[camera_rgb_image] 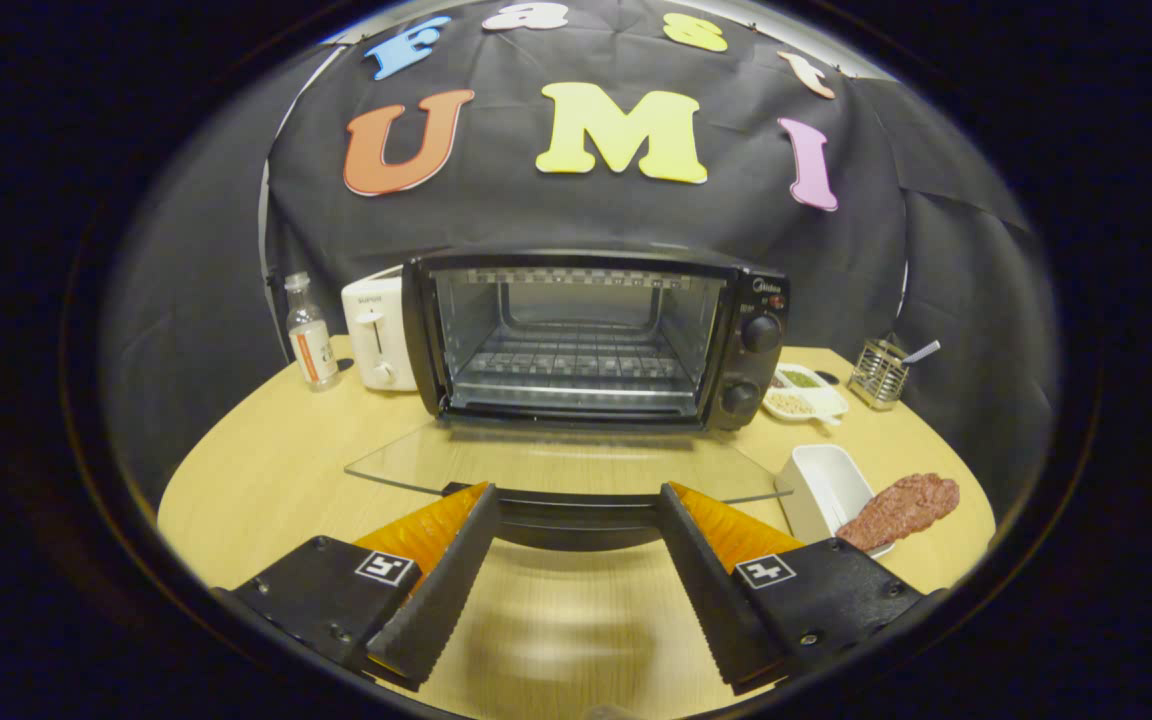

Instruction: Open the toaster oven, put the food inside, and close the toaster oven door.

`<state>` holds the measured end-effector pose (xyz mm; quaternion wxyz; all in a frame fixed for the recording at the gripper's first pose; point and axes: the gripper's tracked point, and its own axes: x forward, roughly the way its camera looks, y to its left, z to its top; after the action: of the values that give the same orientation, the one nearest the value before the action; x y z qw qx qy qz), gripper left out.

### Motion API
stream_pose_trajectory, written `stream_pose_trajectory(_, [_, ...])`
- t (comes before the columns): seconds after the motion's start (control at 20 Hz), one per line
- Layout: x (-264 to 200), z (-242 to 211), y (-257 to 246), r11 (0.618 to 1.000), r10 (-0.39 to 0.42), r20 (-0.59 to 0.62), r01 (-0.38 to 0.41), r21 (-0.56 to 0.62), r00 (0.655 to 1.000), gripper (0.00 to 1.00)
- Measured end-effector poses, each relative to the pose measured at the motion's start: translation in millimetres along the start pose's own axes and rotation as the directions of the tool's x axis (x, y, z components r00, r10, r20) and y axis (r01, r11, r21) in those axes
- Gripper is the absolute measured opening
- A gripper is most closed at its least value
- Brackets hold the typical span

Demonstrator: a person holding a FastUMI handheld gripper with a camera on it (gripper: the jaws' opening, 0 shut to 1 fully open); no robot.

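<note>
— Toaster oven [586, 340]?
— Standing mid-table, straight beyond the fingers, door [556, 465] dropped flat and open toward them, wire rack [576, 362] bare inside.
— Handle [576, 510]?
— Dark bar along the door's front edge, lying just between the fingertips.
— Gripper [573, 505]?
— Spread wide, holding nothing; whether the tips touch the handle, cannot tell.
— Food?
— Reddish slab of meat [904, 508] on the table [266, 470], right of the door, one end resting over the rim of a white dish [821, 485].
— Further out?
— White toaster [376, 335] touching or just beside the oven's left wall, a small bottle [310, 335] left of that. On the right, a divided dish [804, 392] near the knobs [751, 365], then a mesh holder [876, 375] with something sticking out.
</note>
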<state>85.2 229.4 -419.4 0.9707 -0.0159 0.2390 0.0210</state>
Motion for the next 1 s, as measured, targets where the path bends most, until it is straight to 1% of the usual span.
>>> stream_pose_trajectory(0.4, [14.2,-47.0,-1.9,1.0,-0.001,-0.138,0.003,0.017,0.99,1.0])
stream_pose_trajectory(0.6, [10.8,-48.2,-3.9,1.0,0.011,-0.147,-0.011,0.005,0.989,1.0])
stream_pose_trajectory(0.7, [4.9,-37.4,-10.3,1.0,0.019,-0.125,-0.019,0.002,0.992,1.0])
stream_pose_trajectory(0.8, [-2.3,-24.8,-27.5,1.0,0.006,-0.11,-0.007,-0.008,0.994,1.0])
stream_pose_trajectory(0.9, [-10.1,-4.9,-50.8,1.0,-0.006,-0.085,0.004,-0.02,0.996,1.0])
stream_pose_trajectory(1.0, [-20.7,18.5,-85.5,0.999,-0.028,-0.047,0.027,-0.039,0.999,1.0])
